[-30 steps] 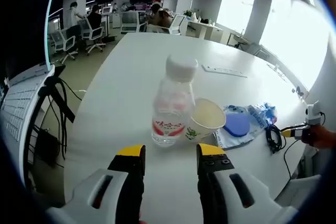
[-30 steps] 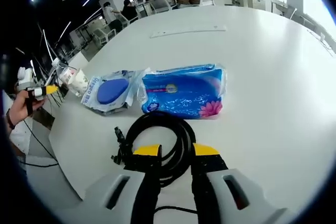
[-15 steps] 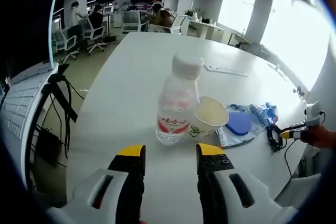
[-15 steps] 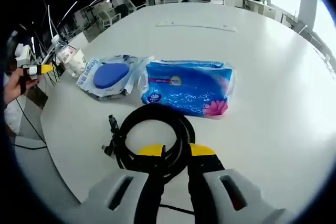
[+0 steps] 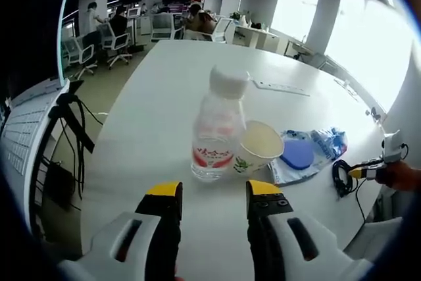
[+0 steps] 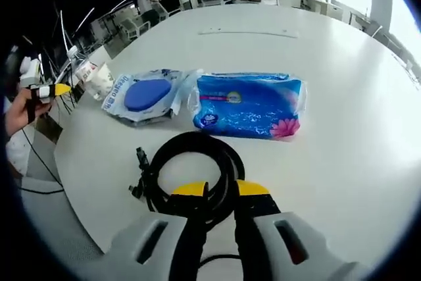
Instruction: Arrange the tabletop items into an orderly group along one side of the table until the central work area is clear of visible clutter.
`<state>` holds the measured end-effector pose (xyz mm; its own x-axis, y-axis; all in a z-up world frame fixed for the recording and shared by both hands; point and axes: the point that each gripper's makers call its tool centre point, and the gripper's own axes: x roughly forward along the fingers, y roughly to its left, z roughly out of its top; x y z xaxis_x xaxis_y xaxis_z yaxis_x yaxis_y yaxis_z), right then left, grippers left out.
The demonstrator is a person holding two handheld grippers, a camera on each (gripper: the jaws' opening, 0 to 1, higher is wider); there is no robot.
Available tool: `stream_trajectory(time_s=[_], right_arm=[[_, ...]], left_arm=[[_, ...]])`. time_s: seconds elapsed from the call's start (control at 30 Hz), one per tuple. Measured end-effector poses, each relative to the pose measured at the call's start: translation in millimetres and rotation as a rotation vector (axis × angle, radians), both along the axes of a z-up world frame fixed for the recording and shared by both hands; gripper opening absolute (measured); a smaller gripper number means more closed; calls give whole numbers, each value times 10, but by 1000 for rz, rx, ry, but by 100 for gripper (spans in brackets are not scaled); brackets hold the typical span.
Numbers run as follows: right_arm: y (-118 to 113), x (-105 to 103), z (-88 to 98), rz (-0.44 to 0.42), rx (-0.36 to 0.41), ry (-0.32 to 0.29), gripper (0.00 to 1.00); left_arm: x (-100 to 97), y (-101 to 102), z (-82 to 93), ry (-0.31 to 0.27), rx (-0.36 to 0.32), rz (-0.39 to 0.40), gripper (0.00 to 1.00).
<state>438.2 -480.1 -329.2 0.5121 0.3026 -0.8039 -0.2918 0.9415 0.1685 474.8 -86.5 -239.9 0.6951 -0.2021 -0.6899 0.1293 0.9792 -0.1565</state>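
Cable, coiled black, is clamped at its near edge between the nearly closed jaws of the right gripper, with the blue tissue pack lying crosswise just beyond it. Straight ahead of the left gripper, whose jaws are held apart and empty, the water bottle is seen upright, touching the paper cup at its right.
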Motion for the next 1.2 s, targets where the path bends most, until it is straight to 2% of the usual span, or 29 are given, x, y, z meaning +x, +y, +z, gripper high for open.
stream_trajectory(time_s=[0.57,1.2], right_arm=[[220,89,8,39,12,2,11],[171,153,123,44,17,-19,13]], left_arm=[[-58,106,13,3,-9,25,38],[-93,32,37,-6,-15,-1,38]])
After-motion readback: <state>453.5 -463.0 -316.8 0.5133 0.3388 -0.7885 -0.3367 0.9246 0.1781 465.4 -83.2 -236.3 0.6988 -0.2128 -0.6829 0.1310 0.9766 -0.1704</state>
